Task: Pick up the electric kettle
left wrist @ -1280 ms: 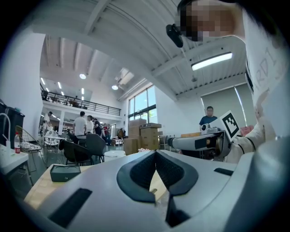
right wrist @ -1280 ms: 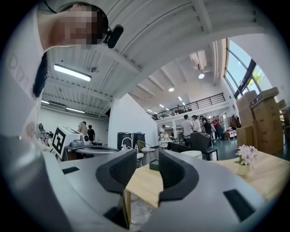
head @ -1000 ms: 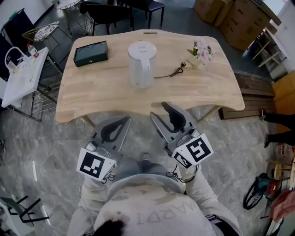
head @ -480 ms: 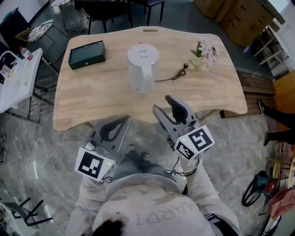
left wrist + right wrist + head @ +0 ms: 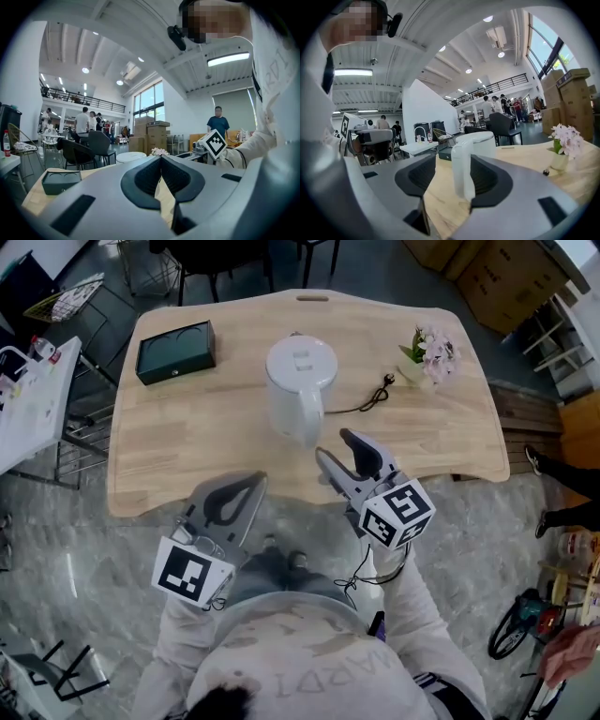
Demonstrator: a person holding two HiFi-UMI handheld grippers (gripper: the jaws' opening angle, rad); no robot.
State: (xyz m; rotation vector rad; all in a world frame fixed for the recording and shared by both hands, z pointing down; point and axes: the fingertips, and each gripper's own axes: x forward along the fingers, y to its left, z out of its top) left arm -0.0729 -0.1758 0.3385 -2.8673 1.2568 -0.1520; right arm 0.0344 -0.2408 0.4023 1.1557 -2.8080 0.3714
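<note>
White electric kettle (image 5: 485,140), its foot hidden behind the opening, empty right tongs (image 5: 333,446) just short of its handle (image 5: 462,171); left tongs (image 5: 259,480) pressed together.

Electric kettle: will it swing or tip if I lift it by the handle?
Probably stiff: the electric kettle looks like hard plastic. Lifted by its side handle, it may tilt away. Its loose cord could drag along.

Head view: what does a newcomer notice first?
The white electric kettle stands in the middle of the wooden table, its handle toward the person. The right gripper hangs just short of that handle, its fingers opening, the handle not yet between them. The left gripper sits shut at the table's near edge.
</note>
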